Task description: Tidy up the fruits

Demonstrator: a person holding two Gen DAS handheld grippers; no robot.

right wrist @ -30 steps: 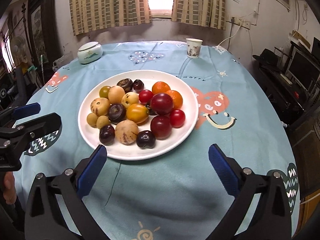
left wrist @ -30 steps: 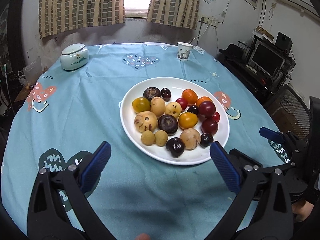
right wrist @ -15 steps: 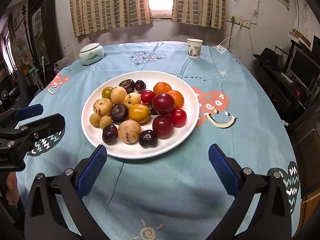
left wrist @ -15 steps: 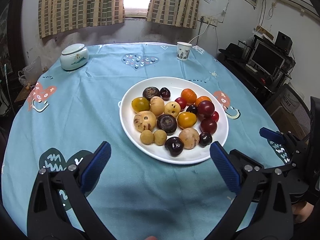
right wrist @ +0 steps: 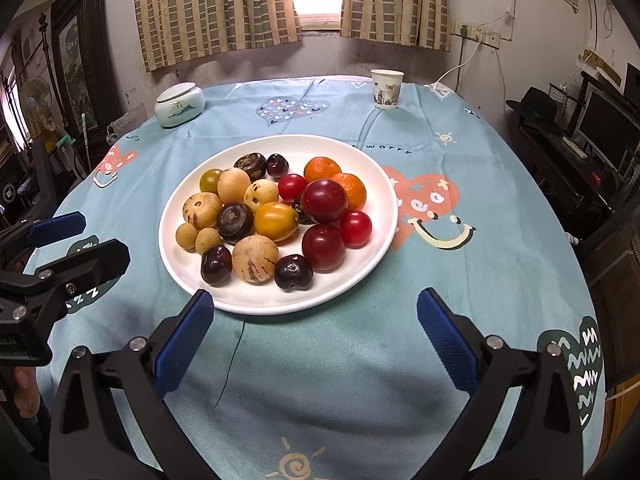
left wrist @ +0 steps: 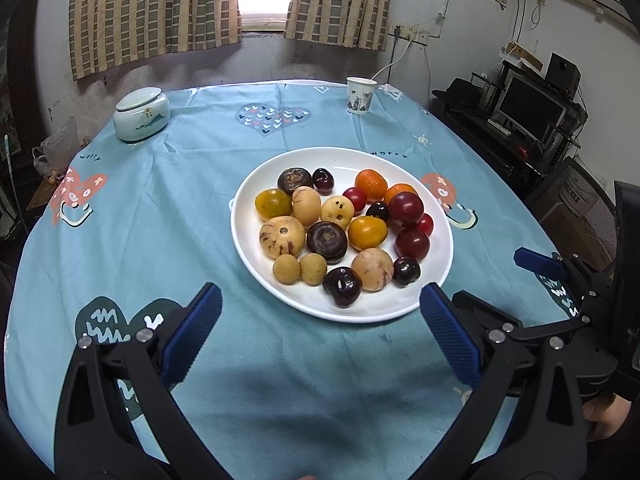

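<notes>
A white plate (left wrist: 436, 280) (right wrist: 372, 264) sits mid-table, piled with mixed fruit: red plums (right wrist: 324, 201), oranges (left wrist: 371, 184), yellow tomatoes (left wrist: 367, 233), tan melons (left wrist: 282, 237), dark cherries (right wrist: 293, 272) and small longans (left wrist: 286, 269). My left gripper (left wrist: 320, 312) is open and empty, just short of the plate's near rim. My right gripper (right wrist: 314, 318) is open and empty at the plate's near edge. Each gripper shows at the side of the other's view.
A blue patterned cloth (left wrist: 160, 208) covers the round table. A lidded white jar (left wrist: 140, 118) stands at the back left, a paper cup (left wrist: 360, 95) at the back right. A desk with a monitor (left wrist: 532, 108) lies right of the table.
Both grippers have crept slightly forward toward the plate, the right one more, so the plate looks a little larger. Both stay open and empty.
</notes>
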